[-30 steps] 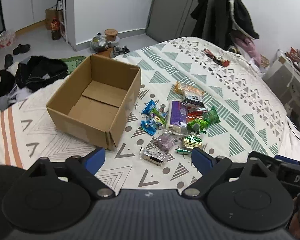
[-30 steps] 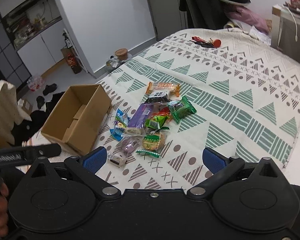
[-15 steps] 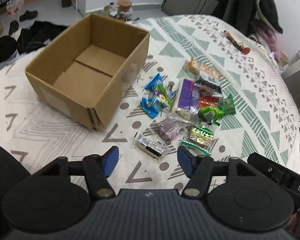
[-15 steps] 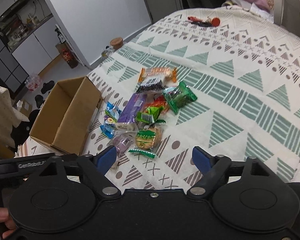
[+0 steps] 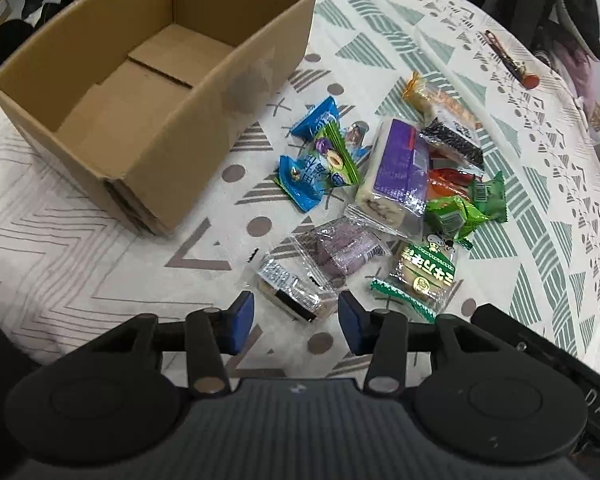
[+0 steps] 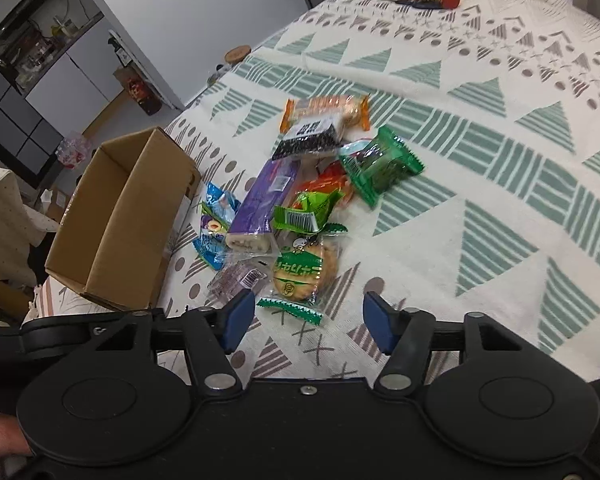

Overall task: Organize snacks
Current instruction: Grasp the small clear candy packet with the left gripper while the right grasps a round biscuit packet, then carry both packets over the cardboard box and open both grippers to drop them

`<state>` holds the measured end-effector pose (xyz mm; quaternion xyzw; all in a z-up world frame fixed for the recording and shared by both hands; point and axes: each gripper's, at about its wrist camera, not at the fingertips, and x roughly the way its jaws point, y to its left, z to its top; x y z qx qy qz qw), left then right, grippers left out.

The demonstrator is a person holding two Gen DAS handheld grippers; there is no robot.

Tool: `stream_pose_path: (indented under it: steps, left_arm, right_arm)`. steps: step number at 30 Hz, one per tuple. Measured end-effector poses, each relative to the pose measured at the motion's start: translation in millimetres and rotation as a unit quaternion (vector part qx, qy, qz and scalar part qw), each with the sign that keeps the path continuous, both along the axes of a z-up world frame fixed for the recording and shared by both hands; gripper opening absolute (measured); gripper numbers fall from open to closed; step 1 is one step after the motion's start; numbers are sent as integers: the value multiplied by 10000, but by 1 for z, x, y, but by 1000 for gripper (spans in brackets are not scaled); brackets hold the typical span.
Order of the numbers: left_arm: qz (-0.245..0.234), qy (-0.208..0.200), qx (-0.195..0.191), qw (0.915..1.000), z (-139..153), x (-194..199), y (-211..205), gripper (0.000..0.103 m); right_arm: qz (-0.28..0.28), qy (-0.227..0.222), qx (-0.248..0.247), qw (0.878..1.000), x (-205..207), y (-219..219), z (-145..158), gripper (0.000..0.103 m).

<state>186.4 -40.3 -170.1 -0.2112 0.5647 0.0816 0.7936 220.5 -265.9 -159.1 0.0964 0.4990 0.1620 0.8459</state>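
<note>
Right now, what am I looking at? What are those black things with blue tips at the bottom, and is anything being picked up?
There is no robot here: a person holds a two-finger tool in each hand, with a camera on each looking along its fingers. One picture comes from the left gripper, the other from the right gripper. Both are open and hold nothing. On the patterned bedspread stands an empty cardboard box; beside it lies a pile of wrapped snacks, among them a purple cake bar and a green cracker pack. The left fingers sit just short of a clear-wrapped snack.
</note>
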Motion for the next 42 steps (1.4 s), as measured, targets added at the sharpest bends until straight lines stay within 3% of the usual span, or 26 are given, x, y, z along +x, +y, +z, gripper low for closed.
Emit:
stream_pose_path:
  steps: [11, 14, 17, 25, 33, 36, 39, 41, 42]
  left_arm:
    - [116, 327, 139, 9993, -31, 21, -6, 42]
    - [117, 342, 254, 9990, -36, 23, -10, 34]
    - [67, 248, 357, 9990, -35, 22, -13, 18]
    - [-126, 76, 500, 9986, -22, 22, -14, 17]
    - [-156, -121, 568, 9982, -6, 20, -6, 17]
    - [-170, -186, 532, 9983, -2, 19, -3, 17]
    - [-231, -235, 539, 9980, 2, 15, -3, 17]
    - [-283, -279, 539, 9978, 4, 12, -4, 17]
    - [-311, -311, 556, 9975, 6, 10, -5, 17]
  right_arm:
    - [-52, 176, 95, 9998, 26, 4, -33, 59]
    - [-80, 177, 183, 9996, 28, 5, -42, 59]
    - [-60, 125, 241, 9996, 30, 8, -47, 59]
    - [-39, -2, 196, 9998, 33, 17, -51, 60]
    - [117, -205, -391, 9990, 35, 47, -55, 61]
    - [172, -292, -739, 9967, 32, 56, -53, 51]
    - [102, -252, -662, 9974, 28, 53, -50, 47]
    - [-11, -263, -563, 9981, 25, 48, -45, 31]
    - [-65, -256, -484, 9985, 24, 46, -43, 30]
